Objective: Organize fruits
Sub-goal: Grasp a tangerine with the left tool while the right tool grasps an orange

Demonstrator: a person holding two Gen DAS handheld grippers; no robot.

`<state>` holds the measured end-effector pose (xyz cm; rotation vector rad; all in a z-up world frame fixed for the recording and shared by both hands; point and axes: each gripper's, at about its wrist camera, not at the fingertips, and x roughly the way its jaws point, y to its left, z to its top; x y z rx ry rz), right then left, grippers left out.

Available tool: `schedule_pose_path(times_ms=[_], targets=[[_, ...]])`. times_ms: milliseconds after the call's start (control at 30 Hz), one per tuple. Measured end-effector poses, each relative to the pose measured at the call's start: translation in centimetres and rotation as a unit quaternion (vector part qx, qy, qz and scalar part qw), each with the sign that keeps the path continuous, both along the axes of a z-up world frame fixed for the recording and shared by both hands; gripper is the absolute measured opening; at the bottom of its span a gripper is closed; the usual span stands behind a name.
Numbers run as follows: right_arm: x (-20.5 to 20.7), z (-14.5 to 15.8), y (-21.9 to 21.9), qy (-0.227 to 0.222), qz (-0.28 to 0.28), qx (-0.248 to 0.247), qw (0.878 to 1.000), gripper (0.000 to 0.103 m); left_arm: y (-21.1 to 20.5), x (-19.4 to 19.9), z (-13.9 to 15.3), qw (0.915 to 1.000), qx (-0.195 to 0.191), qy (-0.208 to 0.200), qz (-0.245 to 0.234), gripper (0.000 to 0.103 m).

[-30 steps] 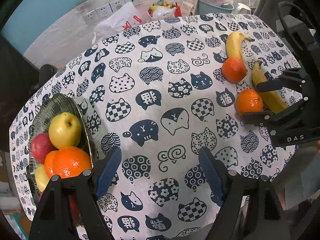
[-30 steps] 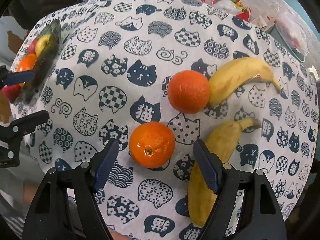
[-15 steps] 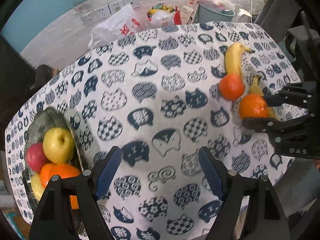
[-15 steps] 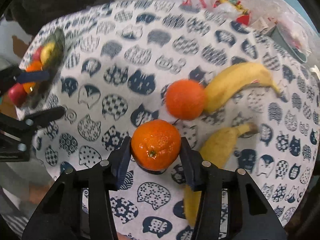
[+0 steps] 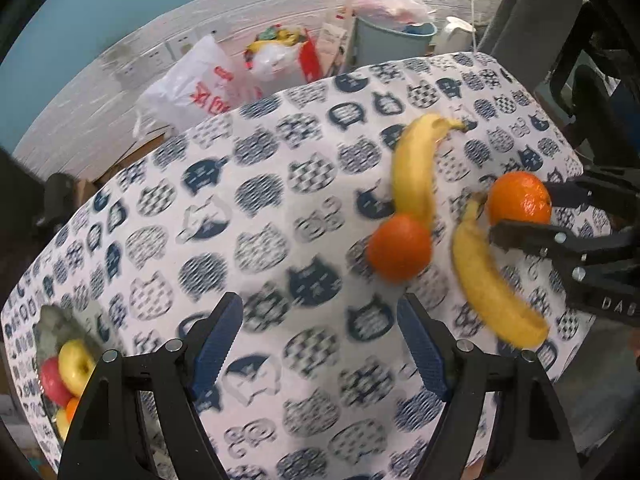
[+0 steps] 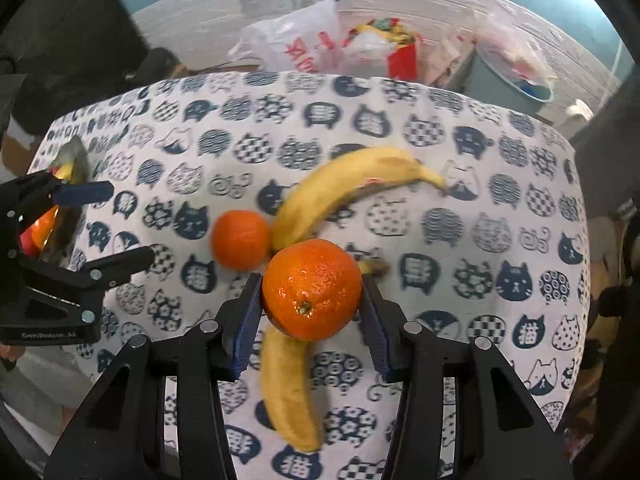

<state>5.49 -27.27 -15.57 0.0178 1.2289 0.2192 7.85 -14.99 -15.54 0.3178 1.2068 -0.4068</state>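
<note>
My right gripper is shut on an orange and holds it above the table; it also shows in the left wrist view. A second orange lies on the cat-print tablecloth beside a banana. Another banana lies under the held orange. My left gripper is open and empty over the cloth. The fruit bowl with apples and oranges sits at the far left.
Behind the table stand a white plastic bag, a red bag of snacks and a grey bin. A dark chair stands at the right. The table edge runs close in front of both grippers.
My right gripper closed on the near orange and lifted it off the cloth. My left gripper moved right, away from the bowl, staying open.
</note>
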Motion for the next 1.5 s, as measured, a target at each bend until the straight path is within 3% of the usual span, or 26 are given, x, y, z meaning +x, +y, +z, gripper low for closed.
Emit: schedule_pose_path(times_ms=[100,267,767,867,1033,1200,1500], targets=[[0.1,0.0,-1.5,-0.001,-0.014,0.006,1.0,0.047,-1.9,0.5,-0.3,0.9999,-0.002,0.002,-0.011,0.087],[0.4,-0.6,-3.3,0.004,-0.03,0.016,0.999,0.047,-3.9,1.1,-1.4,0.9995,0.007,0.005,-0.03,0.087],[0.9,-1.9,-5.0,0.019,-0.056,0.034,0.998,0.047,-4.9,2.6,-3.8,0.9991,-0.012,0.032,-0.025,0.087],[1.1,-2.1,-4.6,0.021,-0.053,0.031,0.998,0.047,-4.9,2.8,-4.0,0.9989,-0.016,0.035,-0.027,0.077],[1.2,-2.4,-4.3,0.025,-0.051,0.03,0.998,0.047,-5.6,2.6,-4.5,0.9973,-0.024,0.052,-0.044,0.051],[1.2,-2.4,-3.9,0.024,-0.046,0.03,0.998,0.047,-6.2,2.0,-4.7,0.9971,-0.011,0.043,-0.061,0.049],[1.3,-1.6,-3.4,0.013,-0.04,0.027,0.999,0.047,-4.4,1.8,-3.4,0.9984,-0.013,0.028,-0.047,0.049]])
